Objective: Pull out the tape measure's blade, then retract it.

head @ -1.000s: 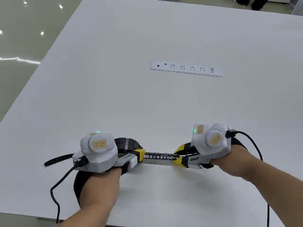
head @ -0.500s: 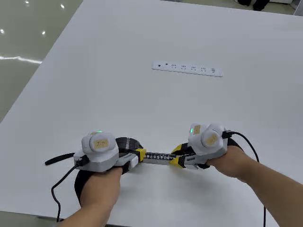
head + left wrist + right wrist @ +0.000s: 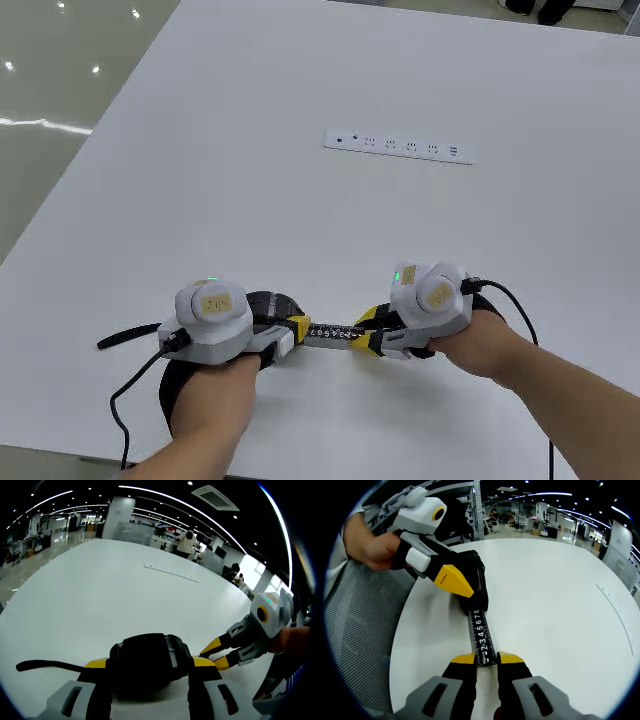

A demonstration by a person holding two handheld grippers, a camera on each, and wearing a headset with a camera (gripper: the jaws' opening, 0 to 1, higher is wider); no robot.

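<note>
Tape measure (image 3: 270, 304): black case, lying on the white table (image 3: 300, 200) near its front edge, in front of the person; its black wrist strap (image 3: 125, 337) trails away on the table from the side opposite the blade.

Blade (image 3: 479, 630): a short length is out of the case mouth, running straight to the other claw; printed figures up to about 8 are readable in the right gripper view; the blade looks flat and unkinked.

Left claw (image 3: 150, 665): jaws set wide, one on each flank of the case, clamping it; the yellow tips press the sides.

Right claw (image 3: 487, 659): jaws narrow, pinched on the free end of the blade; the end hook is hidden between the tips.

Surroundings: a white power strip (image 3: 397, 146) lies well apart, farther up the table.

Judgement on step: with so little blade showing, this is either the very start of the pull or the last part of the return; a single moment cannot settle which.

Next move calls for: left claw to anchor the case; right claw to travel in line with the blade, away to extend or toward the mouth to feed back; grip kept firm so the spring cannot snap the blade home.
</note>
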